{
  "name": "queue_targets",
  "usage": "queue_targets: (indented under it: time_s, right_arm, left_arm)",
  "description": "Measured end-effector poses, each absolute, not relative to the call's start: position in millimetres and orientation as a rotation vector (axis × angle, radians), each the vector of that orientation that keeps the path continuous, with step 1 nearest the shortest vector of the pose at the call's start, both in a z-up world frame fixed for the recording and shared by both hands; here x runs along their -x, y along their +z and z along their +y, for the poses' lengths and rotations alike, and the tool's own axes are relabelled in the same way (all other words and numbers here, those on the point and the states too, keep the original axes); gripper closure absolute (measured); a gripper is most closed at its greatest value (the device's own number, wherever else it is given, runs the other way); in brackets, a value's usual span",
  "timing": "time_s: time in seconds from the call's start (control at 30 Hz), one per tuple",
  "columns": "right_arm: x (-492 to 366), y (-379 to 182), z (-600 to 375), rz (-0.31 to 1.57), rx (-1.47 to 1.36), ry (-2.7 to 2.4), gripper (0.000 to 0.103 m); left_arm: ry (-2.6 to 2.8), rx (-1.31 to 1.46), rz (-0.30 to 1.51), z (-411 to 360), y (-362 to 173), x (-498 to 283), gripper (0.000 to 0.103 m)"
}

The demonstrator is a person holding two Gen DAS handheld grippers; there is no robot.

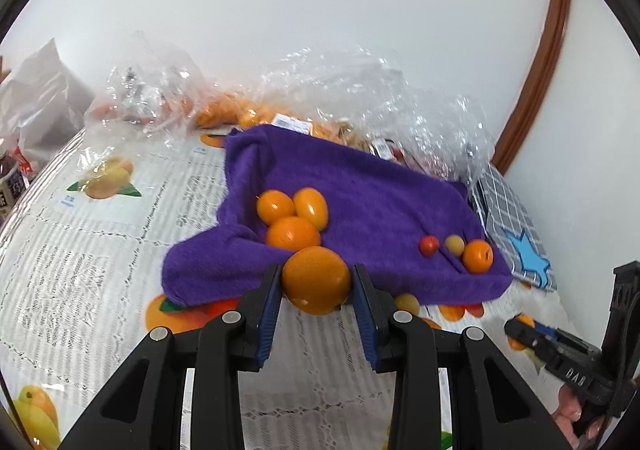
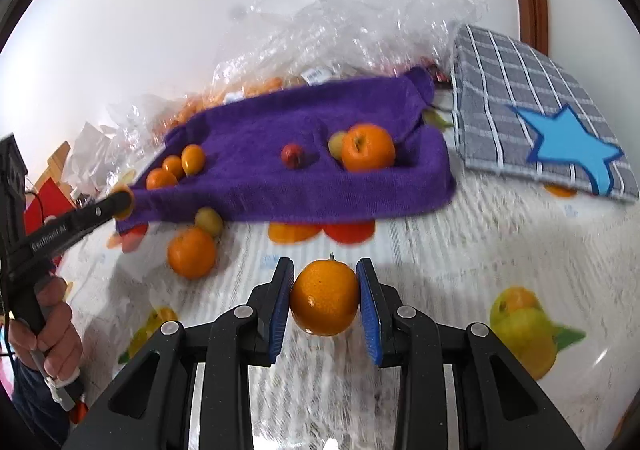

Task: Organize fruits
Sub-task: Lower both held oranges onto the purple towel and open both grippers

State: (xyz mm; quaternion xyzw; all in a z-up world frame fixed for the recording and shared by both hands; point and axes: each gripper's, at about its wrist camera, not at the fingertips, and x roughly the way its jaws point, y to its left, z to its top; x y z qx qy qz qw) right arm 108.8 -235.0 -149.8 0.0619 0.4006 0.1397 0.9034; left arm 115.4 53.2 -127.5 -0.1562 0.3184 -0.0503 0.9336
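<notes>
Left wrist view: left hand-held gripper (image 1: 316, 282) clamps an orange (image 1: 316, 279) at the near edge of the purple towel (image 1: 360, 194); three small oranges (image 1: 294, 216) cluster on it.

Right wrist view: right hand-held gripper (image 2: 325, 296) grips a second orange (image 2: 325, 297) above the tabletop (image 2: 460, 258), short of the towel.

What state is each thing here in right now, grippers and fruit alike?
Left gripper: shut on an orange, at the purple towel's near edge.
Right gripper: shut on another orange, above the tablecloth.
Purple towel: spread out, rumpled, fruit resting on it.
Plastic bags: crumpled, behind the towel.
Grey checked cloth: lying flat.
</notes>
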Motion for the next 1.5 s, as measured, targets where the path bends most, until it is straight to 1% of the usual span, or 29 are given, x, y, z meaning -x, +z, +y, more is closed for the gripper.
queue_targets:
  time_s: [0.2, 0.33, 0.63, 1.0, 1.07, 1.2, 1.27, 1.4, 1.5]
  right_arm:
    - [-141, -120, -222, 0.759, -0.102, 0.313, 0.071]
    - [-173, -117, -208, 0.763, -0.078, 0.327, 0.071]
    - [-212, -153, -197, 0.853, -0.075, 0.340, 0.071]
    - [-211, -161, -187, 0.865, -0.038, 0.339, 0.070]
    - [-209, -158, -188, 0.859, -0.034, 0.337, 0.064]
    - [-197, -148, -192, 0.831, -0.014, 0.344, 0.058]
    - [-191, -141, -197, 0.798, -0.016, 0.341, 0.050]
    - [-190, -130, -215, 0.765, -0.051, 0.308, 0.049]
    - [-189, -124, -228, 0.753, -0.070, 0.284, 0.049]
  left_arm:
    - [-0.070, 0.364, 0.642, 68, -128, -119, 0.070]
    - [-0.043, 0.367, 0.640, 73, -130, -121, 0.070]
    - [-0.027, 0.397, 0.644, 82, -133, -124, 0.070]
    - [-0.021, 0.298, 0.642, 65, -129, -128, 0.070]
    - [-0.025, 0.309, 0.651, 66, -130, -128, 0.070]
    - [-0.021, 0.311, 0.680, 66, -132, -135, 0.070]
    - [-0.017, 0.296, 0.686, 62, -128, -140, 0.070]
    - [-0.051, 0.244, 0.688, 43, -113, -155, 0.070]
    - [-0.092, 0.247, 0.734, 29, -112, -172, 0.070]
